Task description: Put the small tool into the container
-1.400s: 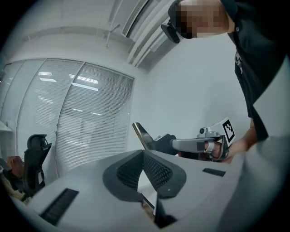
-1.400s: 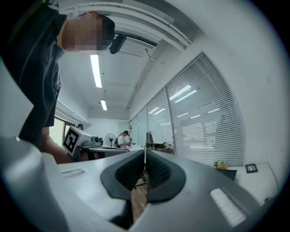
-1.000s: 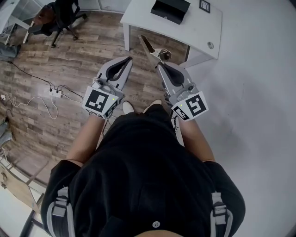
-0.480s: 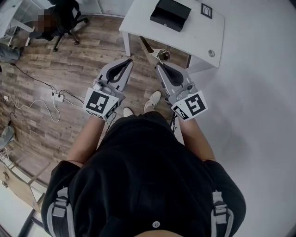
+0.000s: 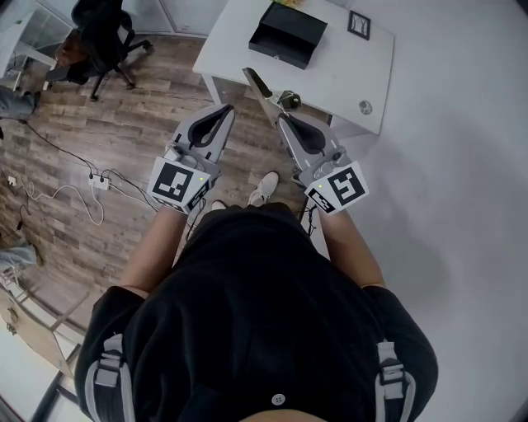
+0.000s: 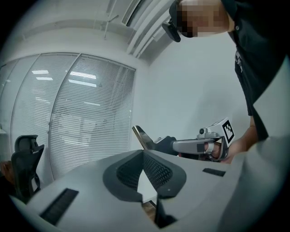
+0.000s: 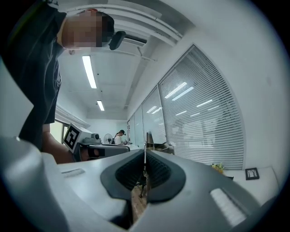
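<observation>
In the head view my right gripper (image 5: 283,115) is shut on the small tool (image 5: 257,84), whose flat metal blade sticks out past the jaws toward the white table (image 5: 330,74). The black open container (image 5: 289,35) sits on that table, ahead of both grippers and apart from them. My left gripper (image 5: 228,108) is shut with nothing in it, held level beside the right one. The left gripper view shows the tool's blade (image 6: 141,137) standing out of the right gripper (image 6: 158,145). In the right gripper view the tool (image 7: 145,159) is a thin edge pinched between the jaws.
A small framed picture (image 5: 359,25) and a round disc (image 5: 365,107) lie on the table's right part. An office chair (image 5: 99,33) stands at far left on the wood floor, with a power strip and cables (image 5: 99,183) nearer. My shoe (image 5: 264,188) shows below the grippers.
The table and container have shifted left and closer in the head view as the person steps forward. Both grippers hold the same pose, the right still shut on the tool.
</observation>
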### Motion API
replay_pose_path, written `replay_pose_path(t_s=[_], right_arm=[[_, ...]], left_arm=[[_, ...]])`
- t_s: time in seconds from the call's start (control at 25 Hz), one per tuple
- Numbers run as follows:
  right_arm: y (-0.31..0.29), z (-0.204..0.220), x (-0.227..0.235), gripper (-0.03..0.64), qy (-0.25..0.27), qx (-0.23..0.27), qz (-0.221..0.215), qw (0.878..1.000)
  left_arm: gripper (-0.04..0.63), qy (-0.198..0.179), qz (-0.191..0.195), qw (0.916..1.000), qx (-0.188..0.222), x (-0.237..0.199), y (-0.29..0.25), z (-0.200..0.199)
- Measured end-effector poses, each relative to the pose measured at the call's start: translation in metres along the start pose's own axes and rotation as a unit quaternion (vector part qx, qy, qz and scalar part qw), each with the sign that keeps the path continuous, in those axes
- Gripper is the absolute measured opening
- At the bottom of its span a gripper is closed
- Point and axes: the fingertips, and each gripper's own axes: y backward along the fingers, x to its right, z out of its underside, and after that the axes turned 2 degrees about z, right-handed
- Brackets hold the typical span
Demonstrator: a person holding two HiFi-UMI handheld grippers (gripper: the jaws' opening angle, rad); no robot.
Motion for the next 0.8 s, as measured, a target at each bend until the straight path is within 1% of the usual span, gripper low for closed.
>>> replay_pose_path(t_s=[0.12, 0.48, 0.68, 0.8], right_arm=[[0.007, 0.0, 0.027, 0.018, -0.006, -0.001, -0.002, 1.0], [0.02, 0.0, 0.089, 0.018, -0.017, 0.007, -0.009, 1.0], [0.021, -0.002, 0.095, 0.018, -0.021, 0.008, -0.009, 1.0], [0.02, -0.002, 0.107, 0.018, -0.025, 0.009, -0.008, 1.0]], left_arm=[[0.008, 0.004, -0.005, 1.0, -0.003, 0.004, -0.026, -0.002], [0.008, -0.006, -0.019, 0.9997, -0.016, 0.015, -0.08, 0.002], [0.008, -0.012, -0.019, 0.9995, -0.022, 0.022, -0.087, 0.001], [0.008, -0.013, -0.022, 0.9993, -0.026, 0.018, -0.097, 0.001]])
